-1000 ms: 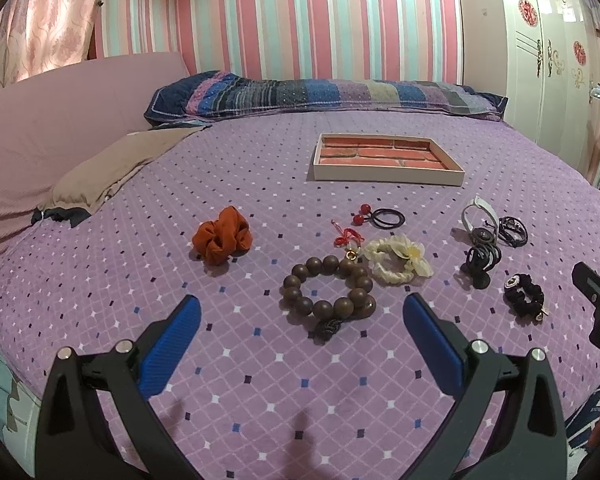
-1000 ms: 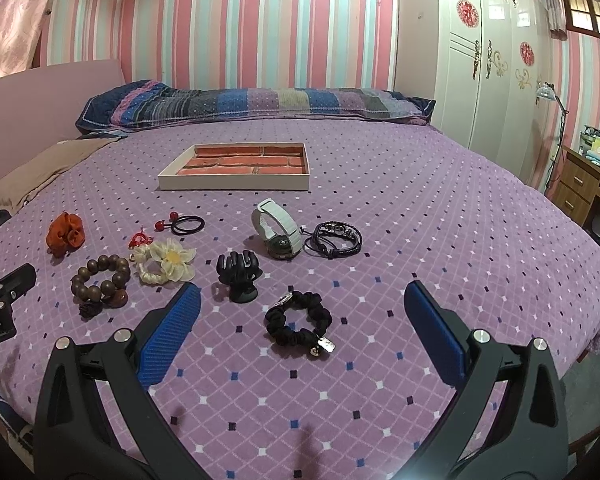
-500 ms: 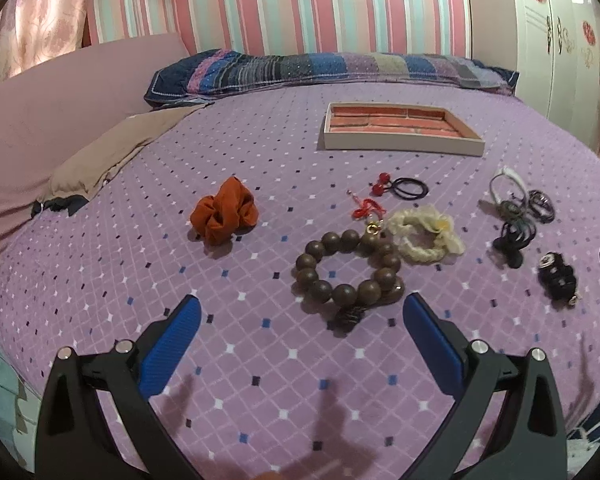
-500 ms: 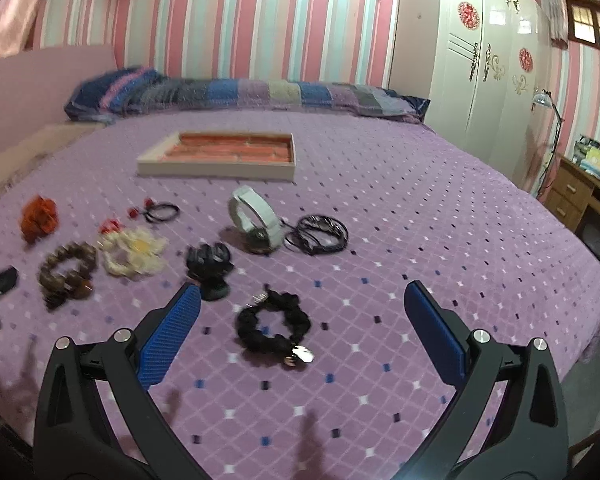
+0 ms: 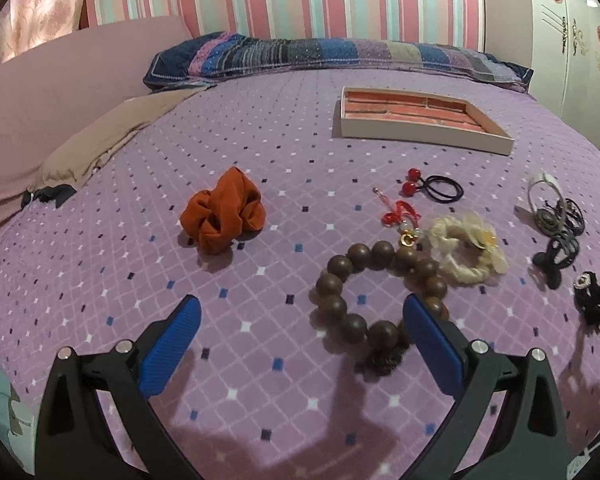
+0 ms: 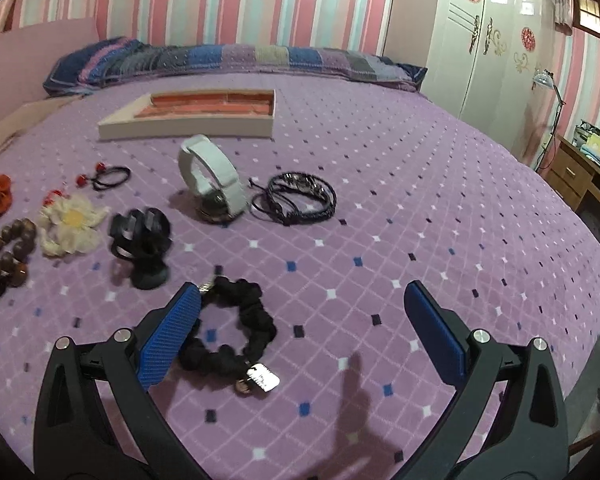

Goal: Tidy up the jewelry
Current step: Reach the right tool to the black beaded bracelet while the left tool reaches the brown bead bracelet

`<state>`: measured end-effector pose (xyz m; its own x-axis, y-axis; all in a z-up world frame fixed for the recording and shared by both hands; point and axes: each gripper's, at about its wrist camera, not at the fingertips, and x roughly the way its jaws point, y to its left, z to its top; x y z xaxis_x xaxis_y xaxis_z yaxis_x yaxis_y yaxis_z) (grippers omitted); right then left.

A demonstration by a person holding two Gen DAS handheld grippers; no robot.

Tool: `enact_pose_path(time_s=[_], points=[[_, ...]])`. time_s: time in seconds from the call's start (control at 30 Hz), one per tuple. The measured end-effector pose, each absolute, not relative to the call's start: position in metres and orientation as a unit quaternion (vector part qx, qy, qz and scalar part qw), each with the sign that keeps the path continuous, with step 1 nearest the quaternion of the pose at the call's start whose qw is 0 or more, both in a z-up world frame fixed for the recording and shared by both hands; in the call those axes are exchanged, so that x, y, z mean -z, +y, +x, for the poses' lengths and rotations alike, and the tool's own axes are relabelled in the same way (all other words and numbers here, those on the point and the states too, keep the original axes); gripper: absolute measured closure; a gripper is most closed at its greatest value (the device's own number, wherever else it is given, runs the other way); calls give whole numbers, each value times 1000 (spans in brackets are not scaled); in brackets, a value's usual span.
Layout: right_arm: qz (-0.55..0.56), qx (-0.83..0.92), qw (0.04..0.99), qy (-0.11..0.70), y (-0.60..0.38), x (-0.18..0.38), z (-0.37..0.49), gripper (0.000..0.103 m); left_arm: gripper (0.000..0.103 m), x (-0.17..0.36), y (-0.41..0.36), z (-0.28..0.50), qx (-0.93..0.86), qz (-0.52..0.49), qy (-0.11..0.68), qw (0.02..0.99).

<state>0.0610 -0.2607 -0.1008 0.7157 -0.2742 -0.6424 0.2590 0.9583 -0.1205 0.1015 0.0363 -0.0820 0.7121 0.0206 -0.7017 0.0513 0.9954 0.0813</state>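
Jewelry lies scattered on a purple bedspread in front of a shallow tray (image 5: 422, 136) with a brick-red lining, also in the right wrist view (image 6: 188, 126). My left gripper (image 5: 300, 332) is open low over the wooden bead bracelet (image 5: 380, 300), whose right side is by the right finger. An orange scrunchie (image 5: 224, 216) lies to its left. My right gripper (image 6: 300, 328) is open over the black scrunchie with a metal tag (image 6: 232, 332), its left finger beside the scrunchie. A black claw clip (image 6: 142, 240), white watch (image 6: 212, 178) and black braided bracelets (image 6: 300, 198) lie beyond.
A cream flower hair tie (image 5: 466, 248), a red charm (image 5: 400, 216) and a black elastic with red beads (image 5: 436, 188) lie between bracelet and tray. Striped pillows (image 5: 320, 56) line the far edge. A white wardrobe (image 6: 492, 48) and a desk (image 6: 584, 176) stand at right.
Both grippers have moved forward and lower toward the bed. The bead bracelet is now close between the left fingers, and the black scrunchie has come up to the right gripper's left finger.
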Motion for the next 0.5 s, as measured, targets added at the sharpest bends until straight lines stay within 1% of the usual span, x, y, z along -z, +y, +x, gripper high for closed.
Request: enact_pose_path(time_s=[0.2,0.5], points=[[-13,142,920,365,-264,115,72,4,4,103,41,125,15,49,411,910],[4,134,917,377,-271,124,83,4,4,115,47,145,31,38,431,901]])
